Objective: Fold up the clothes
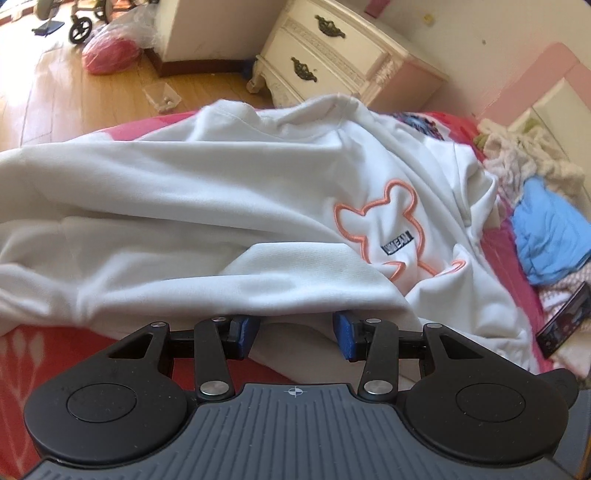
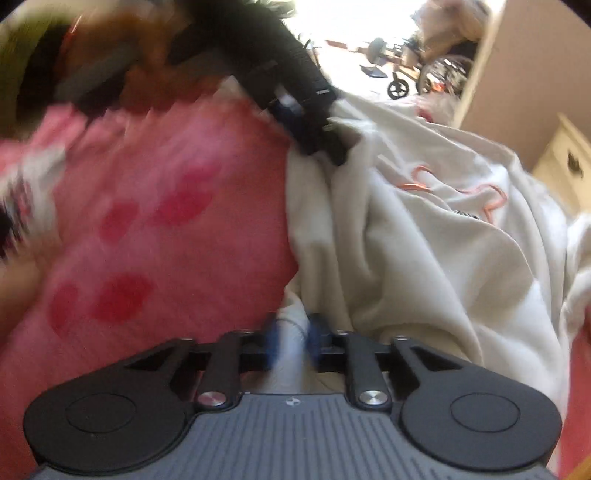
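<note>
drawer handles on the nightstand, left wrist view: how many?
2. One handle on the upper drawer, one on the lower drawer of the white nightstand. Any lower down would be hidden behind the white sweatshirt.

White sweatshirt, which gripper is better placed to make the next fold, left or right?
Right, probably. The right gripper looks shut on a sweatshirt edge, though blurred, so it could carry it over. The left gripper is open at the hem, holding nothing.
</note>
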Motion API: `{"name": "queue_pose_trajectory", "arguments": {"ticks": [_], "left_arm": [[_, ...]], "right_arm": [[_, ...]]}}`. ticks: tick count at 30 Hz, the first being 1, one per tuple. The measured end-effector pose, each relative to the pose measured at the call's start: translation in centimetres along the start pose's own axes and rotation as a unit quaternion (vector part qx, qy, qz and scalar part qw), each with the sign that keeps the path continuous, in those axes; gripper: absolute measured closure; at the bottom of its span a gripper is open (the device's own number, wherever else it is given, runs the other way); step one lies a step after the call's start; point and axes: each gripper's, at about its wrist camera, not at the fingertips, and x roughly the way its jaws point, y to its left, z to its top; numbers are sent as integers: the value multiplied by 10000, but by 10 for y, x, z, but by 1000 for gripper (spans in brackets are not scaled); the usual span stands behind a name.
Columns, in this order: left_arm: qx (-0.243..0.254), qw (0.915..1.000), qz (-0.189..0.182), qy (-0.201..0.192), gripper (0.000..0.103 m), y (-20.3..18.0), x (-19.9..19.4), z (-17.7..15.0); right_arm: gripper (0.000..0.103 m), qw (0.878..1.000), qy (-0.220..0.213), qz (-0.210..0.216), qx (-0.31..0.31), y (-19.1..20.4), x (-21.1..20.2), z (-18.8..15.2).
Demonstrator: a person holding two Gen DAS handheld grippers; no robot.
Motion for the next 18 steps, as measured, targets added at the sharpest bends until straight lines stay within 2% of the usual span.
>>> {"name": "queue_pose_trajectory", "arguments": {"ticks": [2, 4, 8, 11, 12, 18], "left_arm": [[-169, 9998, 28, -131, 60, 5, -15, -2], [-349, 9989, 81, -300, 59, 11, -35, -5], [-512, 9975, 330, -354, 55, 25, -80, -12], [-552, 9967, 520, -281, 48, 34, -103, -20], [-596, 9963, 566, -235, 48, 37, -106, -24], [-929, 9924, 808, 43, 48, 55, -98, -51]], "right_arm": [[90, 9948, -266, 714, 677, -16, -18, 4], [90, 9800, -658, 1462, 1177, -28, -35, 6], [90, 9298, -1117, 2990, 1833, -41, -48, 1], [90, 8846, -1212, 4088, 1888, -33, -47, -2], [90, 8773, -1152, 4281, 1840, -28, -44, -4], [89, 9137, -85, 3903, 1131, 12, -6, -17]]}}
